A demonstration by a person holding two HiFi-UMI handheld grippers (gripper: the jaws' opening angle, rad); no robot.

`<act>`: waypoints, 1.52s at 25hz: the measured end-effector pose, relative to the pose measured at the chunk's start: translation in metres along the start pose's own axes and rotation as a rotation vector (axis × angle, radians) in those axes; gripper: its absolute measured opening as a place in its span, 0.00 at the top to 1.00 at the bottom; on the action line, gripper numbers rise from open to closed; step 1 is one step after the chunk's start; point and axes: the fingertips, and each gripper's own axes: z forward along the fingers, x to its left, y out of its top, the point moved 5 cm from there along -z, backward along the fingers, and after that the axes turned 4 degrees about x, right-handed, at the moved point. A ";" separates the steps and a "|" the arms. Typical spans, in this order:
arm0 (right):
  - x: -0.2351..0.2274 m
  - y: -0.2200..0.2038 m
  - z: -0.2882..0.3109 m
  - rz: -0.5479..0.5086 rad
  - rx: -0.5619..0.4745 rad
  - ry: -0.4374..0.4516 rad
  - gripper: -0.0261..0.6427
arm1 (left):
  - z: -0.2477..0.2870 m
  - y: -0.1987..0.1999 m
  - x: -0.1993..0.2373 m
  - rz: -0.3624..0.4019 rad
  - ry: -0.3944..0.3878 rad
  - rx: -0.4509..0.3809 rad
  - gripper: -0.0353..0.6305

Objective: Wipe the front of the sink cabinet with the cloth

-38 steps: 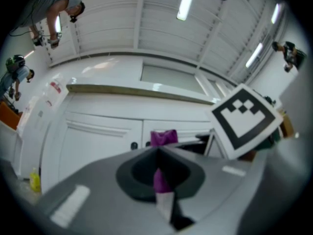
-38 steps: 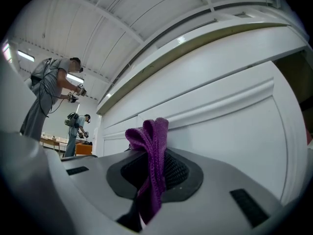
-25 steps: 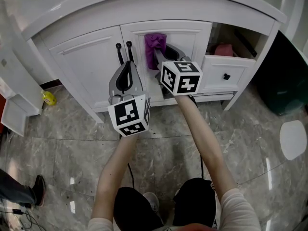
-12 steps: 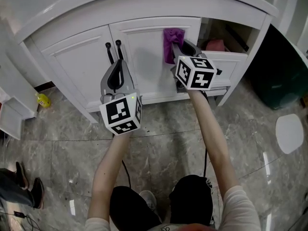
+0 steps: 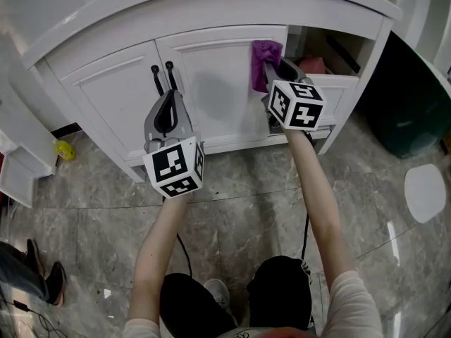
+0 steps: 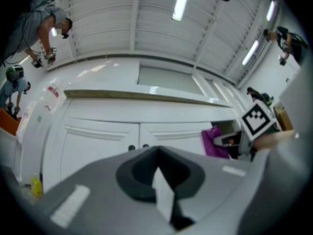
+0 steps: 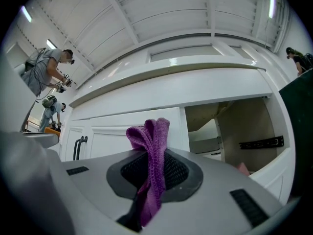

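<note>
The purple cloth is clamped in the right gripper, arm outstretched to the cabinet door; the left gripper is held with fingers pressed together.

The right gripper, clamped on the purple cloth, is displaced rightward from the door handles. The cloth, earlier pressed just right of the handles, is now pressed well right of them, at the far edge of the same cabinet door.

Grey marble floor, small yellow object at left, white round disc and dark green container at right.
</note>
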 end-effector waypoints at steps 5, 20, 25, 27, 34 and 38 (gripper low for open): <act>-0.012 0.001 -0.007 -0.003 -0.001 -0.040 0.88 | 0.000 0.002 0.002 -0.010 0.005 -0.004 0.94; -0.023 -0.001 -0.022 -0.008 -0.006 -0.062 0.88 | -0.001 0.009 -0.001 0.000 0.004 -0.017 0.94; 0.039 -0.011 -0.024 0.023 -0.009 0.108 0.88 | -0.007 0.008 0.010 0.006 0.006 -0.027 0.94; 0.066 -0.015 -0.018 0.054 -0.020 0.174 0.88 | -0.012 0.001 0.018 -0.004 0.021 -0.018 0.94; 0.156 -0.051 0.017 0.080 0.031 0.298 0.89 | -0.024 -0.022 0.043 0.003 0.066 0.024 0.94; 0.177 -0.066 0.030 0.119 0.044 0.297 0.88 | -0.029 -0.027 0.051 -0.018 0.087 0.029 0.94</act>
